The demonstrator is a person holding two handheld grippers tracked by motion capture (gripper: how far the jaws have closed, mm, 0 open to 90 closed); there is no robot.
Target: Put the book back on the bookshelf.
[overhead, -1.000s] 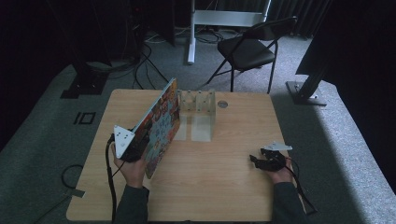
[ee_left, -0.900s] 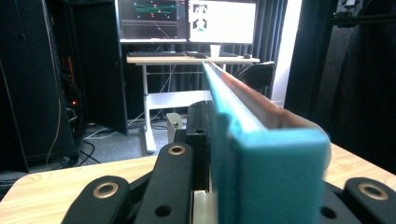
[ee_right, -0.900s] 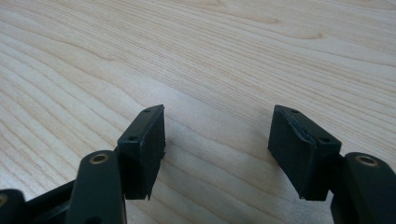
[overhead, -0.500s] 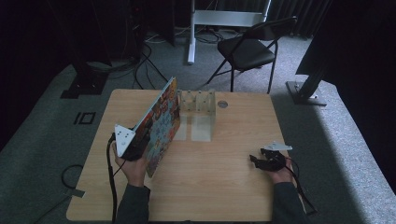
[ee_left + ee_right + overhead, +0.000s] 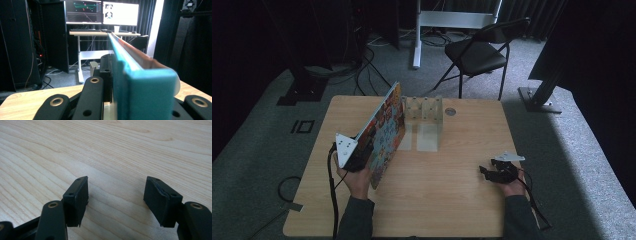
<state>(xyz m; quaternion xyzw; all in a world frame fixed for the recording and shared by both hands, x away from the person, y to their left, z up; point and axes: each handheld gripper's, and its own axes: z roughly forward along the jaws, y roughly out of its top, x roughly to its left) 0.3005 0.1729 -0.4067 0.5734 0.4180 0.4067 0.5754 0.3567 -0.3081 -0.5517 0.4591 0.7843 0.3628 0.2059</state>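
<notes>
Left gripper (image 5: 362, 152) clamps the book (image 5: 384, 132) upright near the rack (image 5: 424, 107); right gripper (image 5: 116, 200) gapes over bare table (image 5: 452, 200).

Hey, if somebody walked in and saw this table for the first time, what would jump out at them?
The colourful picture book stands out first: it is held tilted on edge above the left half of the wooden table, clamped in the left gripper, its teal edge running away from the left gripper view. Just behind it, near the far edge, stands a clear rack. The right gripper rests at the table's right, jaws open over bare wood.
</notes>
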